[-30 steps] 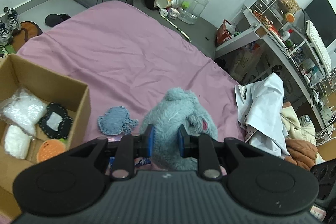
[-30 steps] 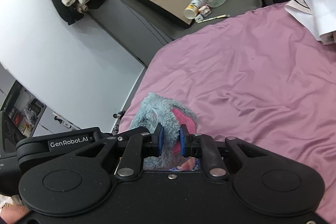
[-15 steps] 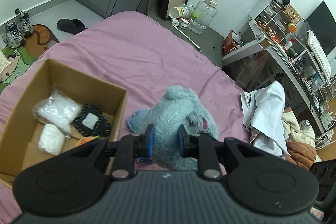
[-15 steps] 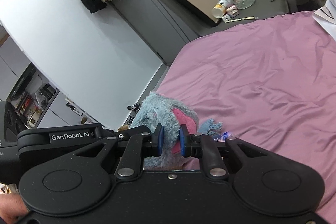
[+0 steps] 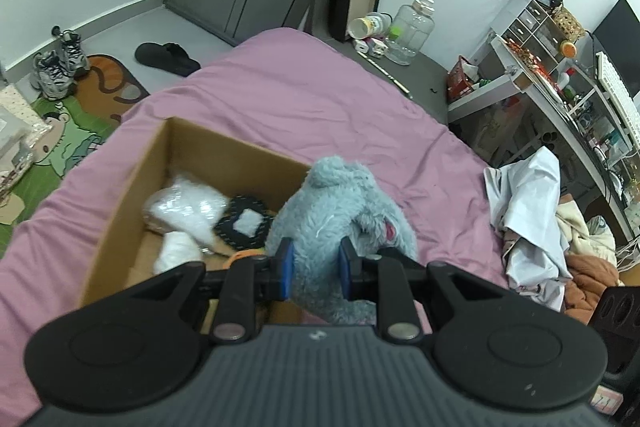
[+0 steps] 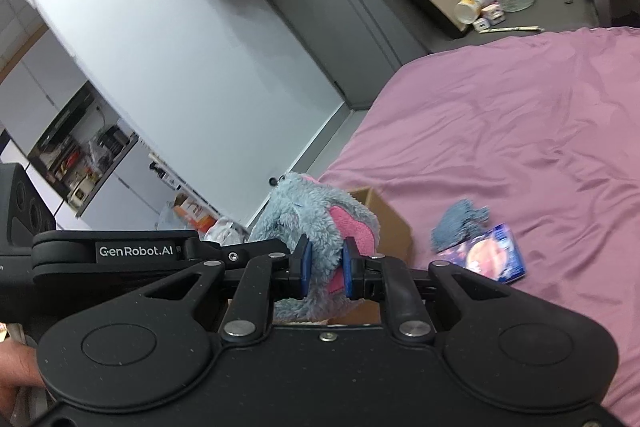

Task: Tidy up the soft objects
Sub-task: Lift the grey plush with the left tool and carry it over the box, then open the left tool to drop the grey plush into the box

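A fluffy blue-grey plush toy (image 5: 340,211) with pink patches (image 6: 316,223) hangs in the air, pinched from two sides. My left gripper (image 5: 314,269) is shut on its fur, and my right gripper (image 6: 326,263) is shut on it too. The toy hovers at the near right corner of an open cardboard box (image 5: 132,187) that rests on the pink bedsheet (image 5: 304,99). Inside the box lie white fluffy bundles (image 5: 188,211), a black-rimmed pad (image 5: 244,221) and an orange piece (image 5: 240,255). The box corner (image 6: 390,223) shows behind the toy in the right wrist view.
A small blue knitted piece (image 6: 460,221) and a printed packet (image 6: 490,257) lie on the sheet right of the box. Crumpled white and orange cloths (image 5: 532,211) pile at the bed's right edge. Shoes (image 5: 56,67), a slipper (image 5: 166,57) and a cluttered desk (image 5: 560,79) surround the bed.
Both grippers carried the plush toy leftward to the box, which slid toward the frame's middle. The blue knitted piece, earlier beside the toy, now lies behind it on the sheet.
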